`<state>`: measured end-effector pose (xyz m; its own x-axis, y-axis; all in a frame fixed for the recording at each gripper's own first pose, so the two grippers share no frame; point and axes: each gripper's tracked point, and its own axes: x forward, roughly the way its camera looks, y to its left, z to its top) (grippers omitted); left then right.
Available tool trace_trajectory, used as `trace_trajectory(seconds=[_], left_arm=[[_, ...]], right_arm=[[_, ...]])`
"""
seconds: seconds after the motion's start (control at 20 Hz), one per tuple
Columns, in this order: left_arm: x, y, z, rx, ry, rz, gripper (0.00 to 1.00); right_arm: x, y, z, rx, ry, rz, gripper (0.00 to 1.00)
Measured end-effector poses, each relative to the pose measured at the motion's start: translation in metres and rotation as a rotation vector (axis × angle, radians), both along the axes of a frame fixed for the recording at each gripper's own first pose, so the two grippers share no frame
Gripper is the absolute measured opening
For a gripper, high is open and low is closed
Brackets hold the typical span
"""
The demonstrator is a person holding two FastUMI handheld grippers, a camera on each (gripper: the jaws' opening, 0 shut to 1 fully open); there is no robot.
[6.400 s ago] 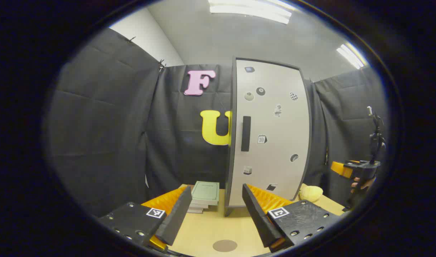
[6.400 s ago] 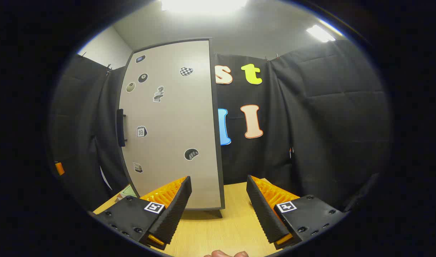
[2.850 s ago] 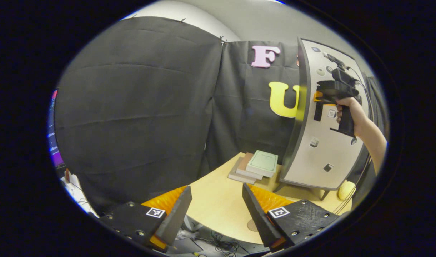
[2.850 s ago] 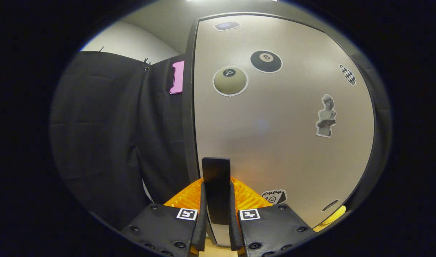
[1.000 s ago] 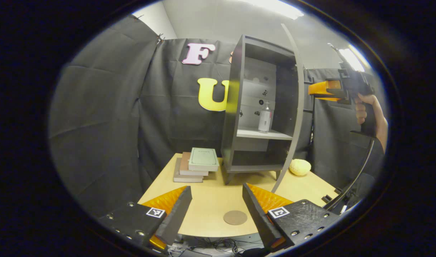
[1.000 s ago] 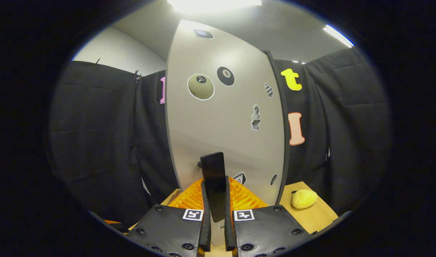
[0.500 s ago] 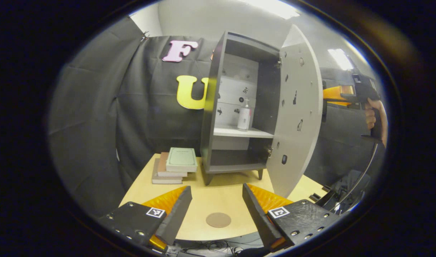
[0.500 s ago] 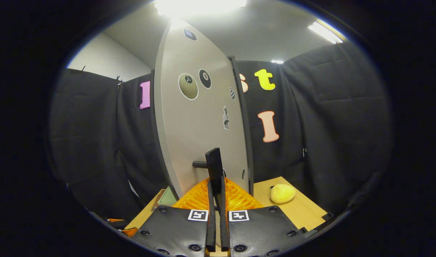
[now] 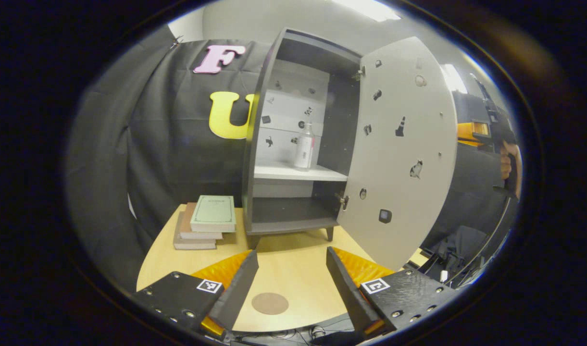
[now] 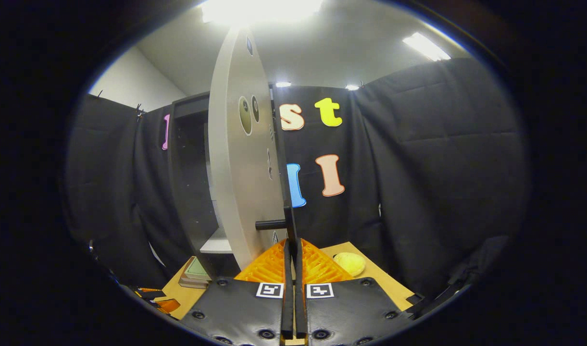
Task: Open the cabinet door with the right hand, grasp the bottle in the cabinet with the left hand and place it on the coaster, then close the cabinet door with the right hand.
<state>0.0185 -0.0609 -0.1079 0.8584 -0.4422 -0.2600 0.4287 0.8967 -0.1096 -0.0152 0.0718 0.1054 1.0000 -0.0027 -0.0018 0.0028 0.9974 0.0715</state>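
My right tool (image 10: 291, 269): fingers pressed together on the thin black door handle (image 10: 289, 226), which stands edge-on and upright between them; in the left gripper view I see this tool (image 9: 485, 132) and my hand (image 9: 508, 163) at the far right, past the door's outer face.
My left tool (image 9: 288, 283): fingers well apart, nothing between them, held over the near edge of the tabletop (image 9: 303, 269).
Cabinet door (image 9: 399, 154): swung wide open on the hinges at the cabinet's right side, its pale inner face with small stickers turned toward my left tool; in the right gripper view it (image 10: 240, 163) shows almost edge-on.
Cabinet (image 9: 255, 144): dark, on short legs, standing toward the far edge of the tabletop, with a white shelf (image 9: 293, 172) across the middle and a lower dark compartment under it.
Bottle (image 9: 304, 151): clear with a dark cap and a pale label, upright on the white shelf, toward the shelf's right part, apart from both tools.
Coaster (image 9: 270, 303): round and brown, flat on the tabletop near the near edge, between my left tool's fingers as that view has it, though the tool is not touching it.
Stack of books (image 9: 204, 226): on the tabletop just left of the cabinet, a green-covered one on top.
Yellow round thing (image 10: 349, 263): on the tabletop behind the door, in the right gripper view; I cannot tell what it is.
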Motion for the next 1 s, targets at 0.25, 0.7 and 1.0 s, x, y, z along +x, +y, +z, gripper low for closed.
trace_trajectory(seconds=[0.25, 0.7, 1.0], left_arm=[[0.056, -0.045, 0.008, 0.007, -0.006, -0.021, 0.89], [0.149, -0.089, 0.052, 0.048, -0.082, -0.002, 0.87], [0.208, -0.115, 0.096, 0.006, -0.116, 0.02, 0.89]], right_arm=[[0.005, -0.022, 0.003, -0.015, -0.014, 0.022, 0.03], [-0.014, -0.07, 0.004, -0.008, -0.047, 0.046, 0.04], [-0.015, -0.158, -0.006, 0.111, -0.027, -0.131, 0.04]])
